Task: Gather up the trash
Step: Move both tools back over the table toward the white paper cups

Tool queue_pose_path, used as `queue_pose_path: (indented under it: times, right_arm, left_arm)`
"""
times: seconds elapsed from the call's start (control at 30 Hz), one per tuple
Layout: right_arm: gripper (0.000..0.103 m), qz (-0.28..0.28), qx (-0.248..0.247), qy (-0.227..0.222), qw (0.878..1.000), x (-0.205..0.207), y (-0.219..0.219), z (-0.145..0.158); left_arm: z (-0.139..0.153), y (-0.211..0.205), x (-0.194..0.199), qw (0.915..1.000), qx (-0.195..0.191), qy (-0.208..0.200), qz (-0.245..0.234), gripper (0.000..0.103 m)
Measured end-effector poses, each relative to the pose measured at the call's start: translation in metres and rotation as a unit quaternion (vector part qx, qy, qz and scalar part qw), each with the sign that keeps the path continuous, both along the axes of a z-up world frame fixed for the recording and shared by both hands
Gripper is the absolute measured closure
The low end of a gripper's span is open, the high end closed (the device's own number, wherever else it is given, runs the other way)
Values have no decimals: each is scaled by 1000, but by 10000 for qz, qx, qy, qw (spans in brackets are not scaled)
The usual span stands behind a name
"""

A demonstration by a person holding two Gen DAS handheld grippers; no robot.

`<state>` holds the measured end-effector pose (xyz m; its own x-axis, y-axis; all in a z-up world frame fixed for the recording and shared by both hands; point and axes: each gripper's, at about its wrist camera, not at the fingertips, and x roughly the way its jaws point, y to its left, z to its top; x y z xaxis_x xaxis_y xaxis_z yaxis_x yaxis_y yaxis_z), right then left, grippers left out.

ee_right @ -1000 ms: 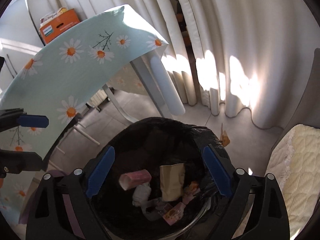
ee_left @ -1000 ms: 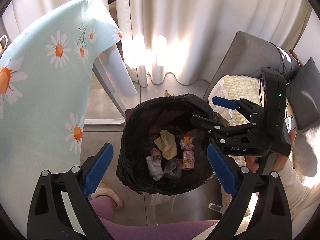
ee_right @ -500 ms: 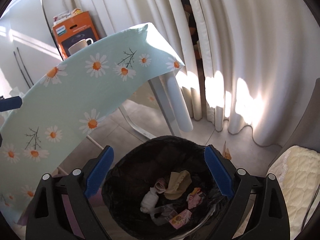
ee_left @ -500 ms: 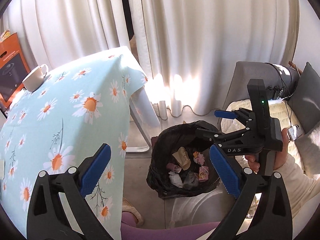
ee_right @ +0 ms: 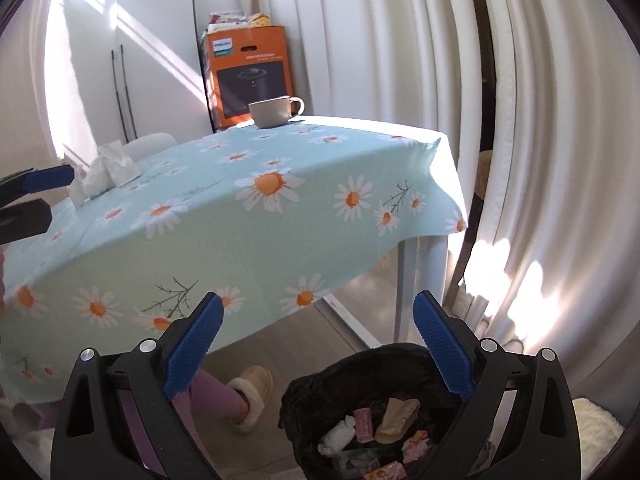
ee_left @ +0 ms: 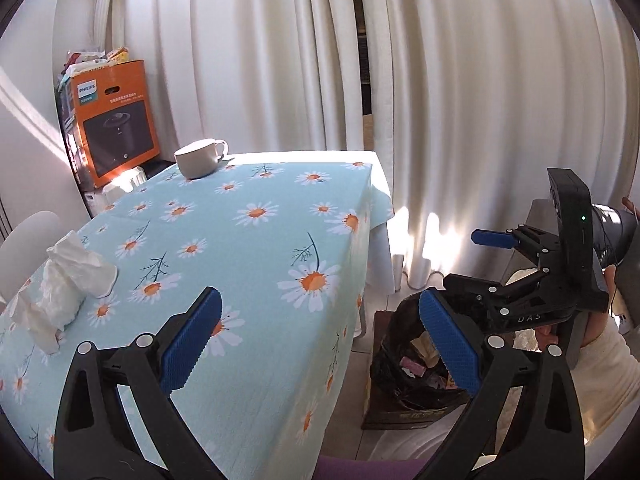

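both grippers point(ee_left: 320, 344) raised above bin point(ee_right: 384, 364), tabletop visible

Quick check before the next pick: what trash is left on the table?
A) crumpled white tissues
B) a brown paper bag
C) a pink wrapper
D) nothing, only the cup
A: crumpled white tissues lie on the tablecloth at its left side, far from the cup; the wrappers are already in the bin.
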<state>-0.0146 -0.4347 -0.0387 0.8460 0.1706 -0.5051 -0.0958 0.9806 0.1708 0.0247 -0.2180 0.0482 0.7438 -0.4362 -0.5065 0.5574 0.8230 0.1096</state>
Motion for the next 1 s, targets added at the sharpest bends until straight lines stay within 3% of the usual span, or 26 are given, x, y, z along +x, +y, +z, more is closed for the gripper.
queue_pose_path:
  times: [0.37,0.73,1.0]
  right_arm:
    - [9,1007,-131,-515,9935,36,84,67]
    - [9,1843,-127,-582,9811,95,173,106]
    - [9,2181,-85,-386,9751,149,236,120]
  left_arm:
    - [20,97,6,9932,-338,-139,1109,6]
    - [33,184,5,9785,-249,-170,2039,6]
    - [33,245,-7,9639,-179,-99,2656,6]
